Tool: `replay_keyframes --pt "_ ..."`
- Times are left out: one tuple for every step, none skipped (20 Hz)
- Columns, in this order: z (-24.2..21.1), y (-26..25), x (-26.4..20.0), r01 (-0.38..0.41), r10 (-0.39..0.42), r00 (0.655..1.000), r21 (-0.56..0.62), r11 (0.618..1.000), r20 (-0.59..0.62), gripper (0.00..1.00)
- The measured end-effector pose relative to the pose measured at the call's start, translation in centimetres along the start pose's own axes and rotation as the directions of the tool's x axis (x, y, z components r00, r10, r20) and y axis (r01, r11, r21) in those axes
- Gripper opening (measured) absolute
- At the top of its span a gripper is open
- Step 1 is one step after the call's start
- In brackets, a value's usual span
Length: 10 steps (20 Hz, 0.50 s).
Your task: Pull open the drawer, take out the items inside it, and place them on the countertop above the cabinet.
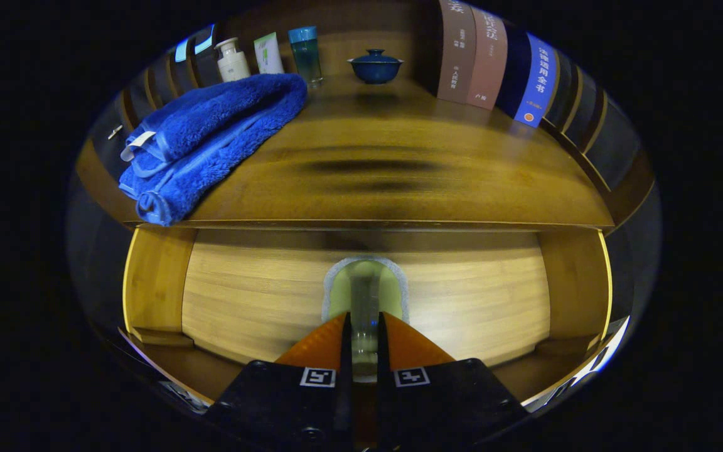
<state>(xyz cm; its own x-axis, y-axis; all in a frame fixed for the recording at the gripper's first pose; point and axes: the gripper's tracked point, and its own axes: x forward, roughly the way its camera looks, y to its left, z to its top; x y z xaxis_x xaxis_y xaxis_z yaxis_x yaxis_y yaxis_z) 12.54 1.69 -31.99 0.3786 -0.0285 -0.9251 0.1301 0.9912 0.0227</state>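
Note:
The wooden drawer stands pulled open below the countertop of the cabinet. My gripper hovers over the drawer and is shut on a flat pale green pad with a grey edge. Its rounded top sticks up just ahead of the fingertips, while the pad's lower part is hidden between the fingers. A folded blue towel lies on the countertop beyond the drawer, off to the left of the fingers.
At the back of the countertop stand a white bottle, a pale green tube, a teal cup and a blue lidded bowl. Several upright books line the back right. Drawer side walls flank the gripper.

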Motion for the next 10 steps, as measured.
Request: replay_keyframes --pt "-0.1 0.1 -0.6 0.000 0.000 1.000 0.006 1.000 0.004 0.19" --pt "-0.1 0.3 -1.2 -0.007 0.007 1.000 0.013 1.000 0.009 0.19" --pt "-0.2 0.5 -1.8 -0.013 0.013 1.000 0.014 1.000 0.015 0.19" --pt "-0.1 0.7 -2.4 -0.018 0.018 1.000 0.015 1.000 0.023 0.19" --pt "0.0 0.8 -2.9 -0.020 0.019 0.999 0.016 1.000 0.030 0.19" --pt "0.2 0.8 -3.4 -0.020 0.020 0.999 0.016 1.000 0.036 0.19" --pt "0.3 0.9 -3.9 -0.019 0.018 0.999 0.013 1.000 0.041 0.19" --pt "0.6 0.9 -4.4 -0.018 0.018 0.999 0.011 1.000 0.047 0.19" --pt "0.7 0.8 -4.8 -0.015 0.014 0.999 0.009 1.000 0.051 0.19" --pt "1.0 0.8 -5.4 -0.014 0.013 0.998 0.010 1.000 0.055 0.19"
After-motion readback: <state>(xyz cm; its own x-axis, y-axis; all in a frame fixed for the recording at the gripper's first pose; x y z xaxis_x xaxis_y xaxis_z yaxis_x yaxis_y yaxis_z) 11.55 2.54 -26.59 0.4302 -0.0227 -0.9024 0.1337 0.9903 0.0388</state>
